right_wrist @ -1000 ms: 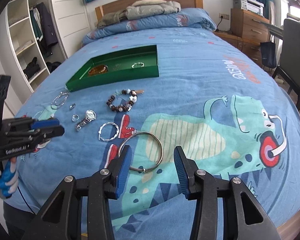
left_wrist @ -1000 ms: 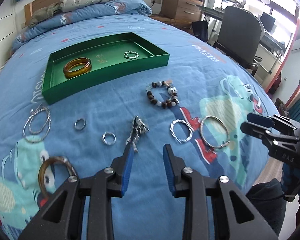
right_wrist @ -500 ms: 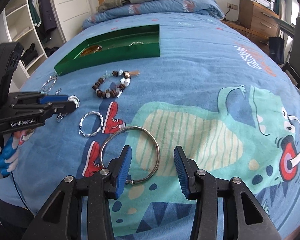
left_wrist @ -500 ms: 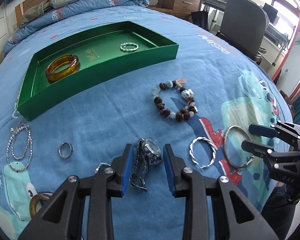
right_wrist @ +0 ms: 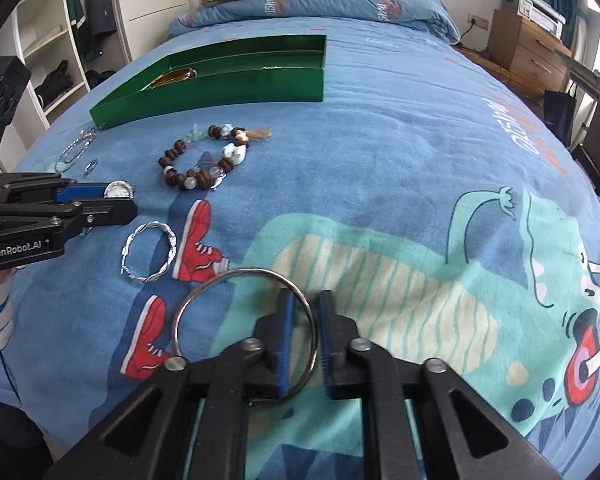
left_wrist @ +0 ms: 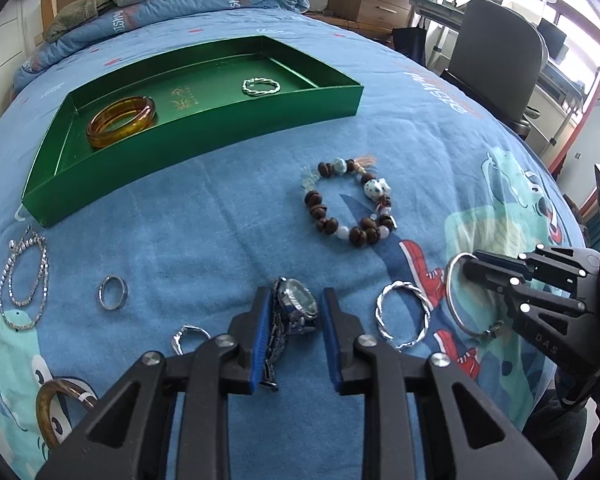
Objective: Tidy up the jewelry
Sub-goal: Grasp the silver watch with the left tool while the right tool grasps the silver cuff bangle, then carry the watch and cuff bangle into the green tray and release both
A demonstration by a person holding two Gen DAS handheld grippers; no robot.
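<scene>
Where the watch [left_wrist: 296,312] lay on the bed [left_wrist: 220,216], low in the middle of the left wrist view, it sat between the blue fingers [left_wrist: 260,332] of the left gripper [left_wrist: 294,324]. The left one touched its band; whether the right one touched the case I cannot tell. Those fingers had just been closing and stood partly spread.

In the right wrist view the thin bangle [right_wrist: 244,320] lay low in the middle of the frame, its right-hand rim passing between the fingers [right_wrist: 286,336] of the right gripper [right_wrist: 305,336]. These had just been closing and stood nearly together, pinching the wire.

Around them lay a twisted bangle [left_wrist: 402,314] just right of the watch, a bead bracelet [left_wrist: 348,204] above it, a plain ring [left_wrist: 112,298] and a second ring [left_wrist: 188,336] to the left, a chain [left_wrist: 24,276] at the left edge and an amber bangle [left_wrist: 56,404] at the lower left. The green tray [left_wrist: 204,136] in the upper left held another amber bangle [left_wrist: 120,120] and a twisted ring [left_wrist: 260,86]. Nothing lay over the watch or the thin bangle.
</scene>
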